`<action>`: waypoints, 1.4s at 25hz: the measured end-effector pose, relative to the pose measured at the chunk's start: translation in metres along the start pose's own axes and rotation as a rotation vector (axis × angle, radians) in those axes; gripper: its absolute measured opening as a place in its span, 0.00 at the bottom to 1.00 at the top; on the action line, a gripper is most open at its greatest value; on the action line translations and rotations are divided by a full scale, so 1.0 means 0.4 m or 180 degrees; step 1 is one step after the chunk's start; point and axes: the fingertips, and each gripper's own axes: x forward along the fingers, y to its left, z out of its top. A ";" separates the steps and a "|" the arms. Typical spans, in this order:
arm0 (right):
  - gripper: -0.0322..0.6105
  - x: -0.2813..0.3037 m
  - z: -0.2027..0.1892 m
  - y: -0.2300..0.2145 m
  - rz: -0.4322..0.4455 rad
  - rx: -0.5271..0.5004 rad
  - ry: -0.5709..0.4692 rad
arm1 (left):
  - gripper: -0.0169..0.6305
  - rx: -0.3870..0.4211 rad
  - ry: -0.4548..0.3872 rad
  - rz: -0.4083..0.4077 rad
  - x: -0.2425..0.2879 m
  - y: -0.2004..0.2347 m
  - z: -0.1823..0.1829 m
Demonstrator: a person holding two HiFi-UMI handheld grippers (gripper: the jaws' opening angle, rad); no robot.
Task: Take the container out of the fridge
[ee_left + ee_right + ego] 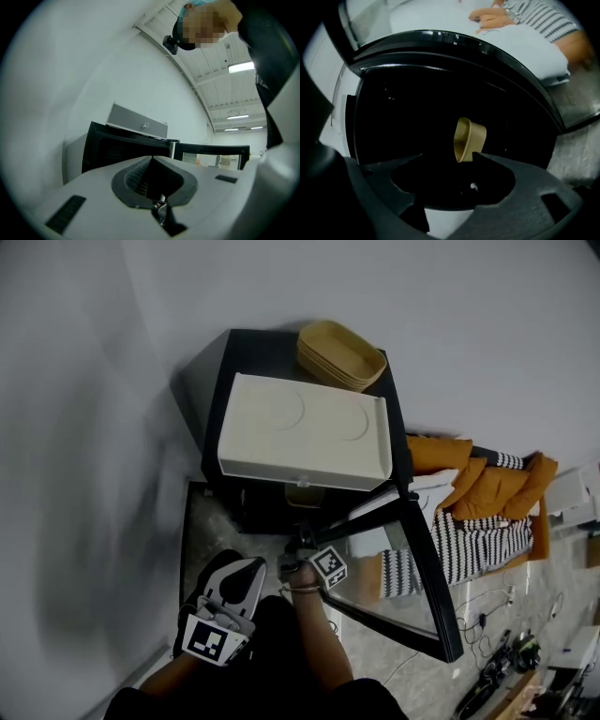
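So far only the fridge (255,348) door (439,596) stands open; the tan container (469,138) sits inside the fridge, ungrasped; the right gripper (449,158) faces it, jaws spread; the left gripper (150,161) is pressed together, empty; grasping and withdrawal remain.

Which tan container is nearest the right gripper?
The single tan container inside the dark fridge, just ahead of the open right gripper; the others lie in a stack on the fridge's top.

Tan container (469,138) sits inside open black fridge (255,351).
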 end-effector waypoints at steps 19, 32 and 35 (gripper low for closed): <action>0.51 0.143 0.010 -0.155 0.0243 0.0659 -0.0336 | 0.03 -0.0017 -0.0040 -0.0002 0.037 0.100 -0.104; 0.36 0.126 0.012 -0.121 0.0096 0.0732 -0.0346 | 0.03 -0.0088 -0.0058 0.0135 0.015 0.106 -0.037; 0.36 0.107 0.008 -0.110 0.0061 0.0761 -0.0321 | 0.03 -0.0091 -0.0071 0.0189 0.009 0.096 -0.012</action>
